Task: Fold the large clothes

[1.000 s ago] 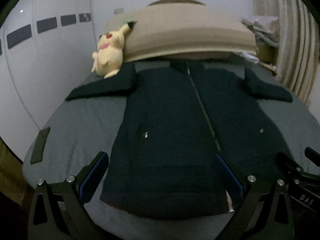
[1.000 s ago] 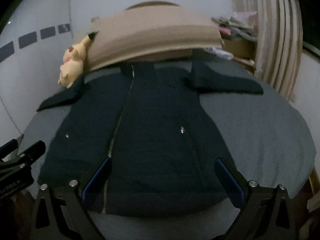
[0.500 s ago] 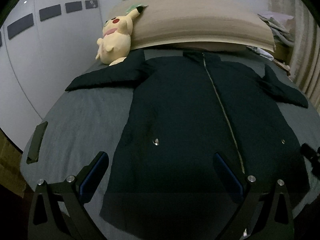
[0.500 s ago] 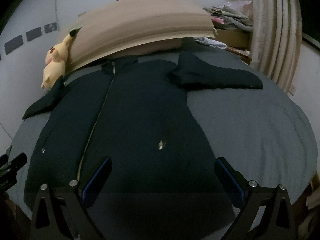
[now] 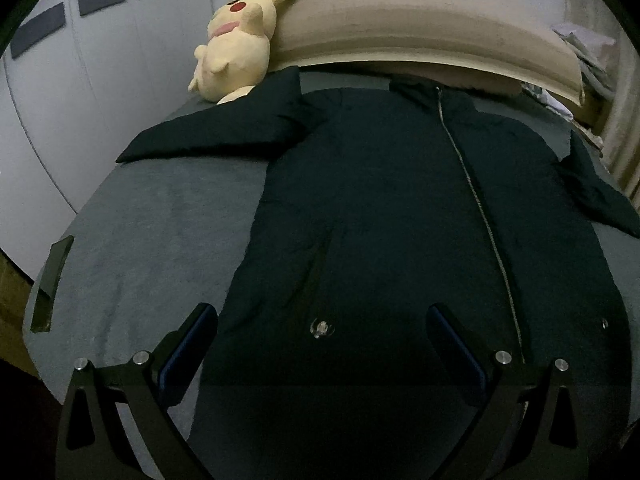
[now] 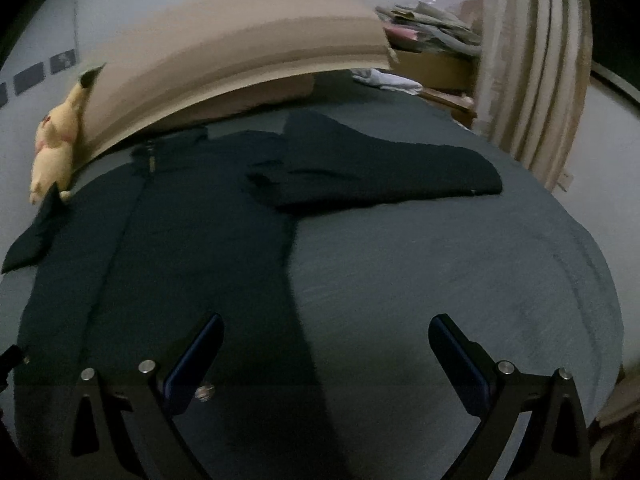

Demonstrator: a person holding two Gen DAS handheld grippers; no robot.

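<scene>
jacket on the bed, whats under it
The dark jacket lies flat, zipped, sleeves spread, on the grey bed cover, which shows all around it. Whatever lies directly beneath the jacket is covered. Both grippers, left and right, are open above it.

You have a dark navy padded zip-up jacket [image 5: 400, 220] lying flat, front up, zipped, sleeves spread outward.
</scene>
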